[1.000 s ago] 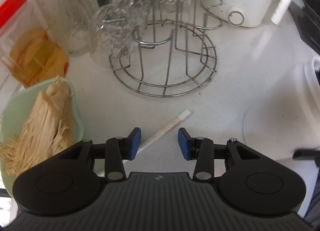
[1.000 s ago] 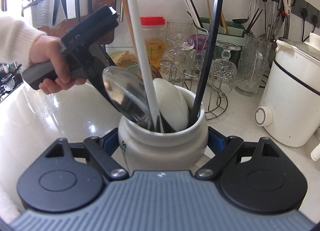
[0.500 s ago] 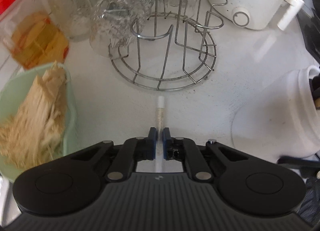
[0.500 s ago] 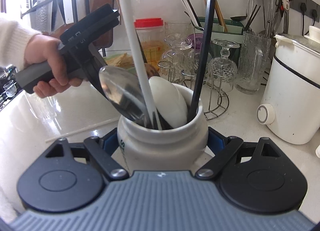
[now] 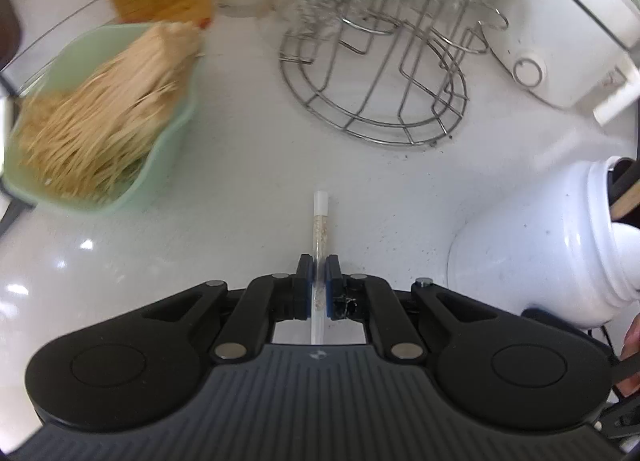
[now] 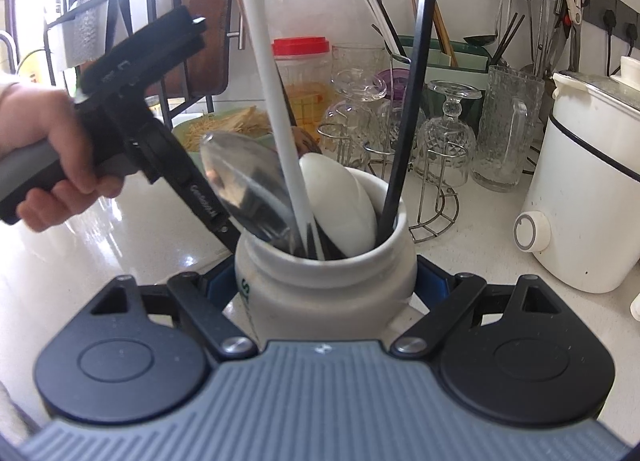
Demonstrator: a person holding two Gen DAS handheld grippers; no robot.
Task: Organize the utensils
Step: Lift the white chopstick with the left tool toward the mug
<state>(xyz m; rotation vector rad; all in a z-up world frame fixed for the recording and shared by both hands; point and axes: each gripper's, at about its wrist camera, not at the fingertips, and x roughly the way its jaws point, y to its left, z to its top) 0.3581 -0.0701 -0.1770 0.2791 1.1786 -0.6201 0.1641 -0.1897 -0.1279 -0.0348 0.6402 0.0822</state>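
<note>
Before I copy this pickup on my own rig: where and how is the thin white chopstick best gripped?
Grip the chopstick partway along its shaft, from above, pads on its two long sides, as the left gripper does now. It is thin and straight, so a pinch across it suits; its tip points ahead, toward the wire glass rack.

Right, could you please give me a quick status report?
Left hand-held gripper shut on chopstick. Right hand-held gripper clamping white utensil jar. Jar mouth crowded: spoons, chopsticks.
</note>
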